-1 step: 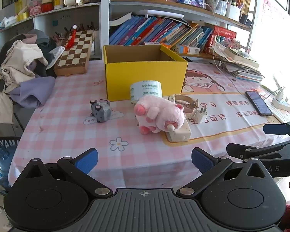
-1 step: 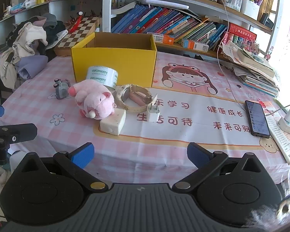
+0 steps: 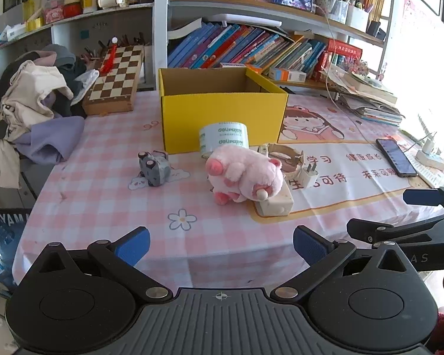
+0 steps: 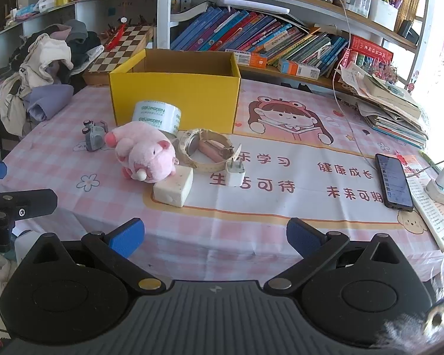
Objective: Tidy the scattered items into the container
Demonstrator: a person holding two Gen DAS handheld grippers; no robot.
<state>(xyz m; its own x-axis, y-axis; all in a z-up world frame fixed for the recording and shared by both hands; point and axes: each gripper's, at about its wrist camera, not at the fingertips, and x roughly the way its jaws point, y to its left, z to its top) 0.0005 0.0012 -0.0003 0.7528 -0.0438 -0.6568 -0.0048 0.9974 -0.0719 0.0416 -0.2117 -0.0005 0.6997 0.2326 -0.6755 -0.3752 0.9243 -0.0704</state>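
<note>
An open yellow box (image 3: 222,118) (image 4: 174,100) stands at the back of the table. In front of it lie a tape roll (image 3: 224,140) (image 4: 156,116), a pink plush pig (image 3: 245,174) (image 4: 145,155), a grey toy car (image 3: 153,169) (image 4: 95,134), a cream block (image 3: 273,204) (image 4: 174,189), a white charger plug (image 3: 307,176) (image 4: 235,174) and a cream watch (image 3: 285,156) (image 4: 204,148). My left gripper (image 3: 220,244) is open and empty, at the table's front edge. My right gripper (image 4: 214,236) is open and empty, beside it to the right.
A phone (image 3: 395,156) (image 4: 393,180) and a power strip (image 4: 442,189) lie at the right. A chessboard (image 3: 115,80) and a pile of clothes (image 3: 29,109) sit at the back left. Bookshelves (image 3: 251,47) stand behind the box.
</note>
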